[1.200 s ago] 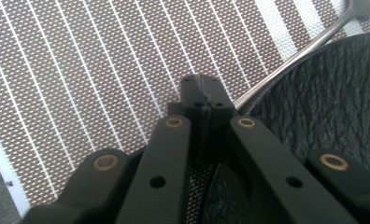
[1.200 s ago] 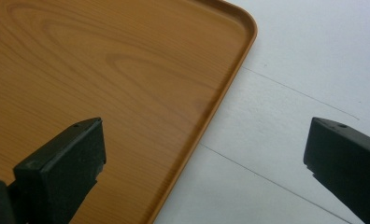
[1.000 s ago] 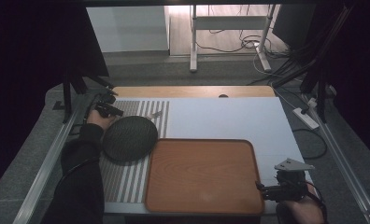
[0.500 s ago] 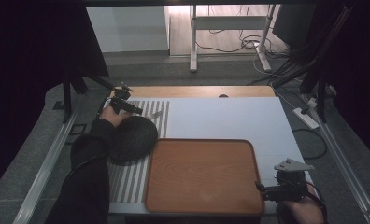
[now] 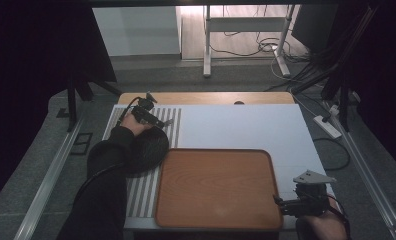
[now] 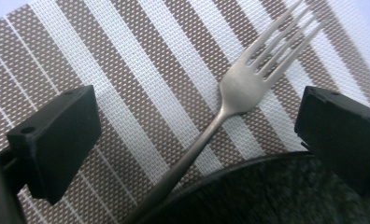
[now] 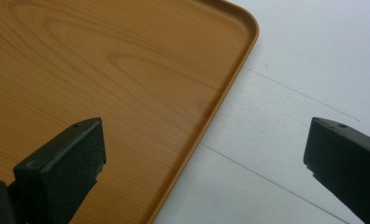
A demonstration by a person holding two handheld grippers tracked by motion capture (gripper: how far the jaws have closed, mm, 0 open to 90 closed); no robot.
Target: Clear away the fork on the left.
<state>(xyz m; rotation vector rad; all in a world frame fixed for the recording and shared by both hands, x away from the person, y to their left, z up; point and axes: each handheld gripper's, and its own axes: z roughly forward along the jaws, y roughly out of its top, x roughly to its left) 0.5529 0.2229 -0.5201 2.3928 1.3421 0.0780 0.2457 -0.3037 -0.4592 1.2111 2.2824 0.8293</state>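
— Left gripper (image 6: 197, 121): jaws spread wide, nothing between the pads, hanging over the fork (image 6: 230, 100) on the striped mat (image 6: 127, 60). Any trouble brewing?

— Plenty, at a guess. Fork lying flat on the weave, tines toward 1 o'clock in the left gripper view, handle running to 7 o'clock and slipping under or against the rim of the dark plate (image 6: 267, 196); hard to tell which. Closing across the thin neck likely means a skid or a spin out of the pads. Closing low likely means snagging the mat and dragging it.

— And the plate?

— Just beside the 5 o'clock jaw. Dropping straight down there risks a knock on the rim, shoving the plate and maybe flicking the handle.

— Same spot from the high view?

— Left gripper (image 5: 148, 114) at about 10 o'clock on the table (image 5: 236, 125), plate (image 5: 148, 150) nearer in, sleeve draped over part of it. Brushing with the forearm could also shift it.

— Right gripper (image 7: 204, 163)?

— Jaws spread, empty, straddling the edge of the wooden tray (image 7: 103, 84) near its corner. In the high view, right gripper (image 5: 306, 200) at 5 o'clock, beside the tray (image 5: 216, 190). Nudging the rim could slide it toward the mat.
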